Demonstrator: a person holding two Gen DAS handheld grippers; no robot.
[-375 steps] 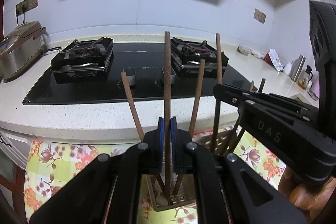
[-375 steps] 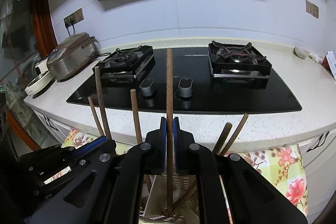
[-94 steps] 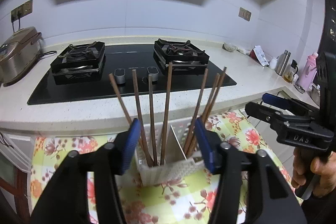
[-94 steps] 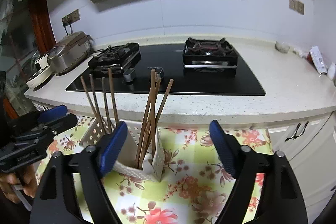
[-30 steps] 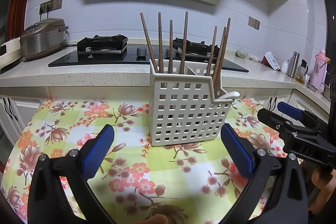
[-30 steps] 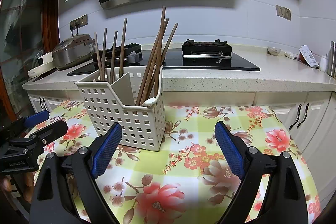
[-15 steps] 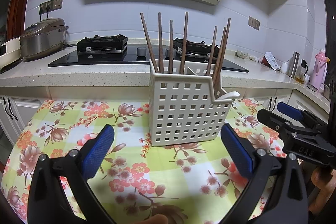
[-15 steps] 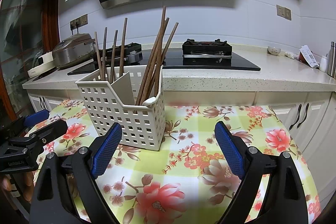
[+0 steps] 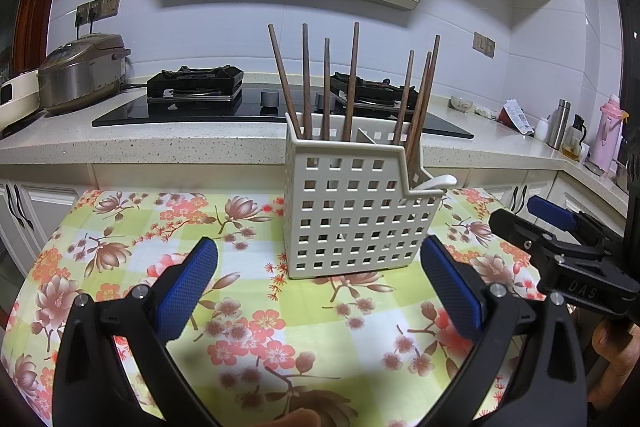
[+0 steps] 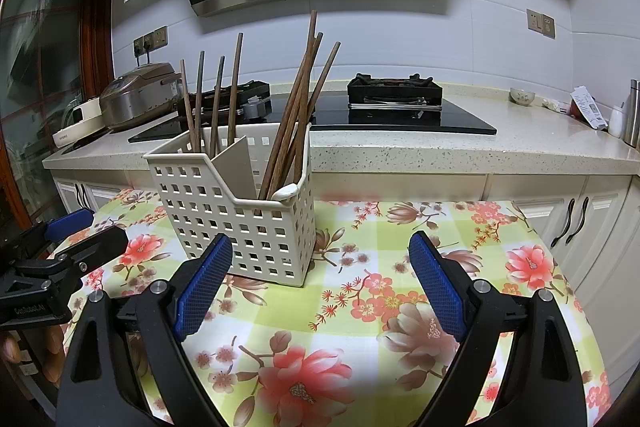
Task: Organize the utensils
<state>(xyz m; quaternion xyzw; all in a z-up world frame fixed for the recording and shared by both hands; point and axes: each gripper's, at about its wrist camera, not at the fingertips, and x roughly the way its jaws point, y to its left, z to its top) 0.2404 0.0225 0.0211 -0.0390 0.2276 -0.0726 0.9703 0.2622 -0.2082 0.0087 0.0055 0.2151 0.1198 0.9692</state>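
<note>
Seemingly the sorting was all but finished: every chopstick in view stood inside the white perforated caddy (image 9: pixel 352 211), and none lay loose on the floral cloth of the desk (image 9: pixel 120 251). The caddy sat at about twelve o'clock from the left tongs (image 9: pixel 320 291) and eleven o'clock from the right tongs (image 10: pixel 320 283), clear of both. A slanted divider split it in two; four dark wooden chopsticks (image 9: pixel 306 83) stood nearly upright in the left compartment, and another bundle (image 10: pixel 298 107) leaned together in the right one beside a white spoon handle (image 10: pixel 286 191) resting on the rim. Both tongs were spread wide and held nothing. Judging by this, little remained beyond perhaps straightening the leaning bundle.
</note>
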